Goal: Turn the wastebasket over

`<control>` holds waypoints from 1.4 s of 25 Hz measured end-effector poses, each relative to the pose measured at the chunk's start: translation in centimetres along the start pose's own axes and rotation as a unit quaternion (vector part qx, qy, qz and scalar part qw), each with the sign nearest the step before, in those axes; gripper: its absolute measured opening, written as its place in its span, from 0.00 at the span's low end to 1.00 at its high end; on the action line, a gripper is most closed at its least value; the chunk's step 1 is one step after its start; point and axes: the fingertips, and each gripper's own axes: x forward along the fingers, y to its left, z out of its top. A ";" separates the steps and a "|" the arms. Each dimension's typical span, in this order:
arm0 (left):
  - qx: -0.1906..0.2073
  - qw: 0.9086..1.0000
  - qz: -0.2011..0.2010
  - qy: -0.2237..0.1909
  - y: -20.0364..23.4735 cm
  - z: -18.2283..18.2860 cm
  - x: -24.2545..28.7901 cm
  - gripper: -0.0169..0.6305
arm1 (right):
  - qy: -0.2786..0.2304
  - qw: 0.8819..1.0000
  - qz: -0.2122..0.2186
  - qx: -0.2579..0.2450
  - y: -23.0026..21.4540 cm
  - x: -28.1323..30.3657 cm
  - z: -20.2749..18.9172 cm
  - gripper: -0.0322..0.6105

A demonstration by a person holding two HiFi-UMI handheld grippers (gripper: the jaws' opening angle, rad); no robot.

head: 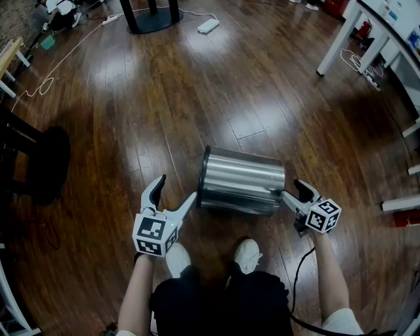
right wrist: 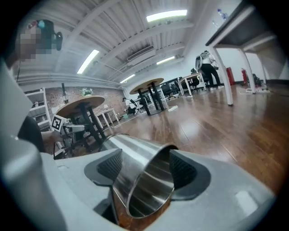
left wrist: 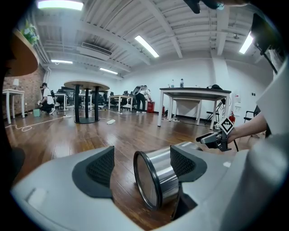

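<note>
The shiny steel wastebasket (head: 240, 180) lies on its side on the wooden floor, its black-rimmed closed base toward the left and its open mouth toward the right. My left gripper (head: 177, 189) is open at the base end, its right finger beside the base rim. In the left gripper view the wastebasket (left wrist: 156, 178) shows its base between the spread pads. My right gripper (head: 292, 190) is open at the mouth end. In the right gripper view the wastebasket's (right wrist: 135, 158) mouth rim lies between the pads, which stand clear of it.
The person's white shoes (head: 246, 254) stand just behind the wastebasket. A dark chair (head: 39, 157) is at the left. Further off are a black round table base (head: 152, 16), a white power strip (head: 209, 25) and white table legs (head: 338, 39).
</note>
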 end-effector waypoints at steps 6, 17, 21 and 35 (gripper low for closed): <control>-0.008 1.000 0.003 0.005 0.8 -1.3 -0.5 0.64 | -0.008 0.993 0.054 -0.109 7.1 3.3 6.0 0.53; -0.075 0.995 -0.038 0.050 0.5 -6.6 1.9 0.61 | 0.063 0.969 0.145 -0.190 17.8 13.1 7.6 0.53; -0.100 0.990 -0.067 0.078 -0.6 -9.3 3.0 0.60 | 0.131 0.956 0.150 -0.216 19.4 16.6 5.7 0.53; -0.154 0.973 -0.156 0.073 -4.4 -11.6 4.7 0.15 | 0.187 0.964 0.105 -0.155 17.7 18.1 4.3 0.53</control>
